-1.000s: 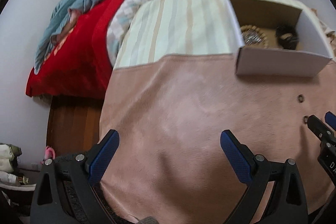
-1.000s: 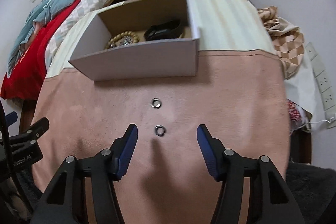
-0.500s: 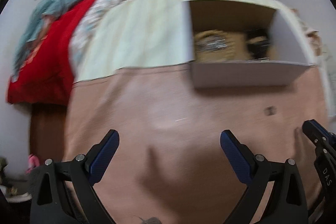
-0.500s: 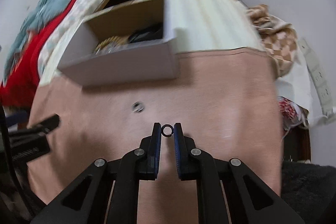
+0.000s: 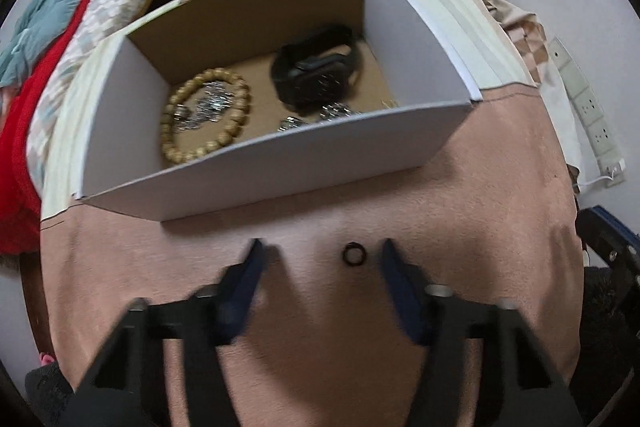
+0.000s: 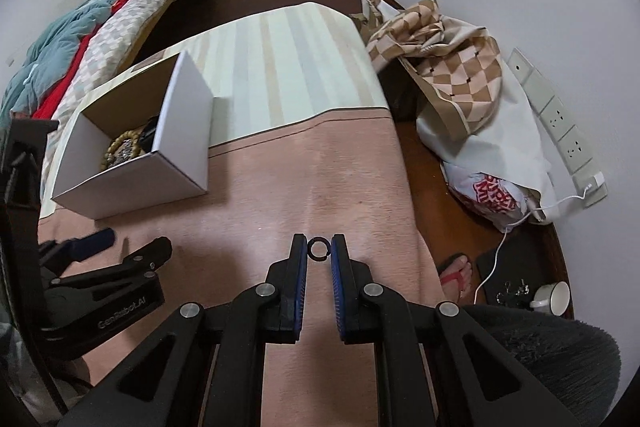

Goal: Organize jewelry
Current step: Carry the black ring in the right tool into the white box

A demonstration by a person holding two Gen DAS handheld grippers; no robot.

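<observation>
A white cardboard box (image 5: 280, 163) stands on the pink cloth and holds a wooden bead bracelet (image 5: 204, 119), a black watch (image 5: 320, 71) and silver pieces. A small dark ring (image 5: 353, 252) lies on the cloth in front of the box, between the open fingers of my left gripper (image 5: 320, 259), nearer the right finger. My right gripper (image 6: 319, 249) is shut on a second dark ring (image 6: 319, 249) and holds it above the cloth, right of the box (image 6: 132, 183). My left gripper also shows in the right wrist view (image 6: 108, 251).
The pink cloth (image 6: 320, 179) covers the near part of the table, with a striped cloth (image 6: 288, 67) behind. A bed with red and teal bedding (image 6: 80, 35) is at left. Bags (image 6: 460, 99), a wall socket strip (image 6: 560, 131) and a cup (image 6: 554, 297) are at right.
My right gripper shut on the nearer ring and lifted it, swinging right. My left gripper moved right and forward, so the other ring lies between its fingers.
</observation>
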